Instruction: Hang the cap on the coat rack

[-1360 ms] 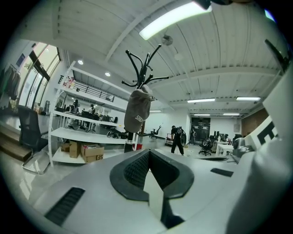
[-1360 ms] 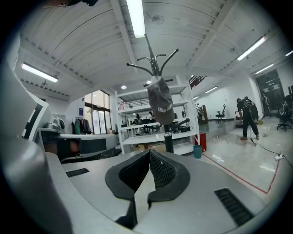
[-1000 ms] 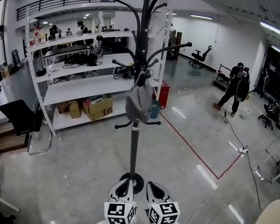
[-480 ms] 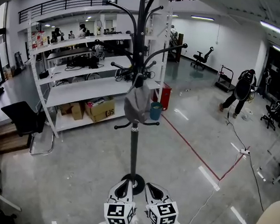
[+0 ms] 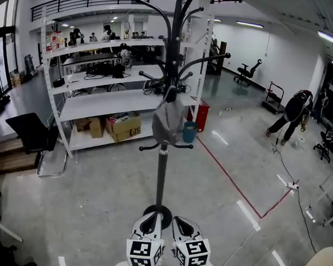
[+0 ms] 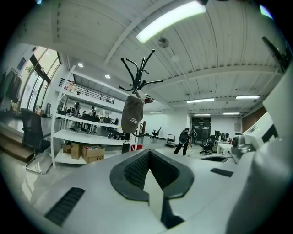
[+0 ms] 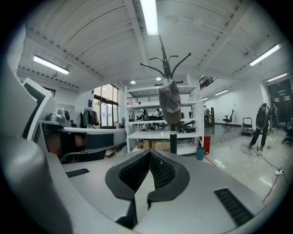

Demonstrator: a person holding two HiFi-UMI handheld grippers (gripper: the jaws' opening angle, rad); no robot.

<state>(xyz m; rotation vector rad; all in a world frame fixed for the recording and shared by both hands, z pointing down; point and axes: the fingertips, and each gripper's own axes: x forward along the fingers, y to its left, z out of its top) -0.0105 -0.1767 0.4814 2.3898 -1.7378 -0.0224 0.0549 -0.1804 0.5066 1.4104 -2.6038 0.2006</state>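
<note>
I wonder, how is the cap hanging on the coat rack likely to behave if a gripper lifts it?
The cap sags limply from the coat rack, so it is probably soft, floppy and light. The rack stands tall on a small base, so a hard tug might rock it.

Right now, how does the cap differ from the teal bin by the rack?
The cap is grey and limp; the teal bin is bright and rigid. The cap hangs on the coat rack, off the ground; the teal bin stands upright on the floor. Both appear beside the rack's pole.
</note>
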